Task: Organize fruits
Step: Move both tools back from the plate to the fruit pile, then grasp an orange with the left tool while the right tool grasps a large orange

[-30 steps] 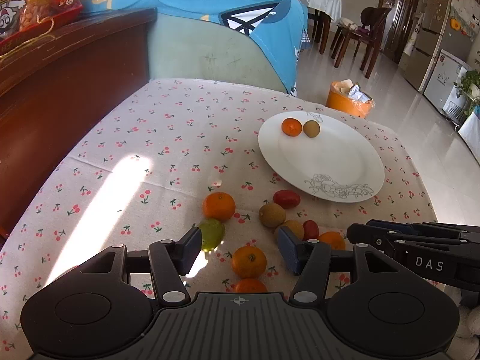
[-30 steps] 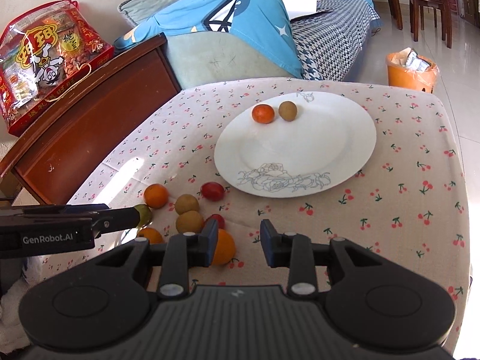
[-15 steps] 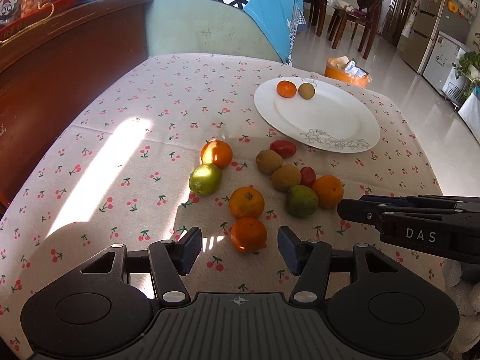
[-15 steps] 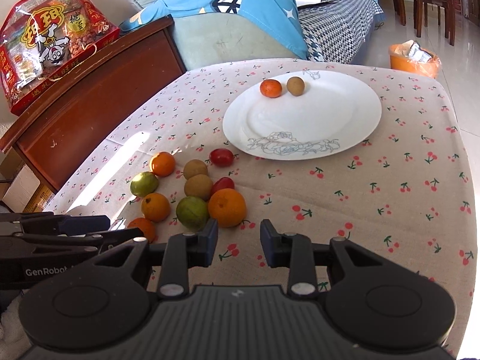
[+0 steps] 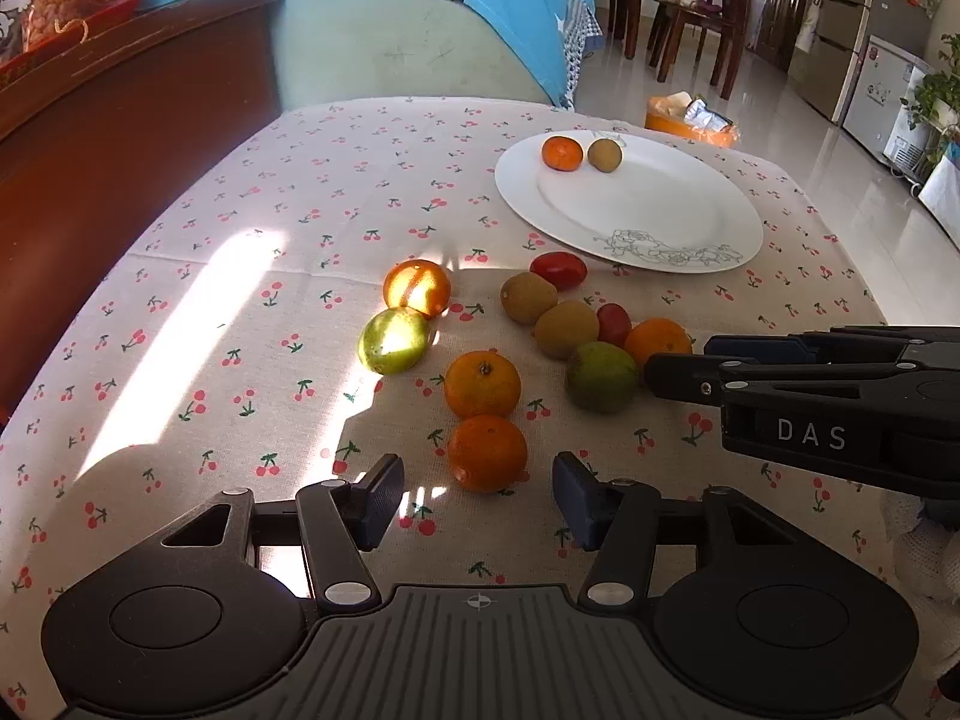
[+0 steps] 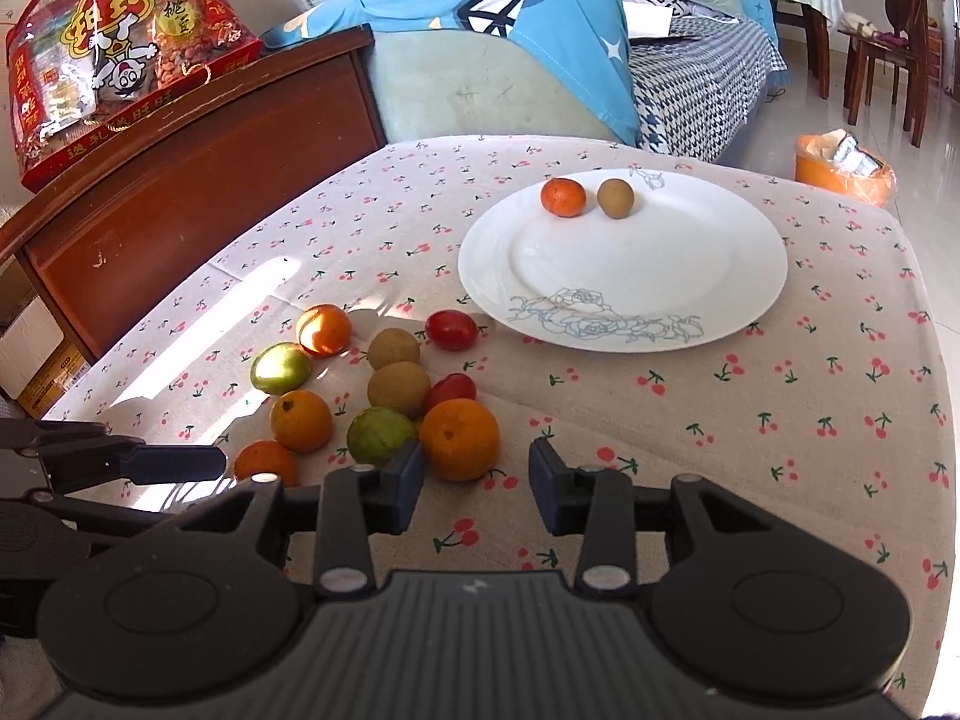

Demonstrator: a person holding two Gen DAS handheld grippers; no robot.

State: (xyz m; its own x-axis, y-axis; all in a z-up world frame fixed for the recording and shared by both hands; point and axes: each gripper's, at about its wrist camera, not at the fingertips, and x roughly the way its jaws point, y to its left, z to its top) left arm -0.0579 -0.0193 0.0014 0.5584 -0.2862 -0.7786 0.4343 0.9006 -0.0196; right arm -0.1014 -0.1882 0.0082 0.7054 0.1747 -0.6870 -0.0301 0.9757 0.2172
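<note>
A white plate on the cherry-print tablecloth holds a small orange and a kiwi at its far edge. In front of it lie several loose fruits: oranges, kiwis, green fruits and red tomatoes. My left gripper is open and empty, just behind the nearest orange. My right gripper is open and empty, just behind a large orange and a green fruit. The right gripper also shows side-on in the left wrist view.
A dark wooden cabinet with a red snack bag stands left of the table. A sofa with a blue cloth is behind. An orange bin sits on the floor beyond the table's far right edge.
Both grippers have drawn back from the fruit pile and lifted, so the whole group of loose fruits now shows in front of the open fingers. No fruit has moved.
</note>
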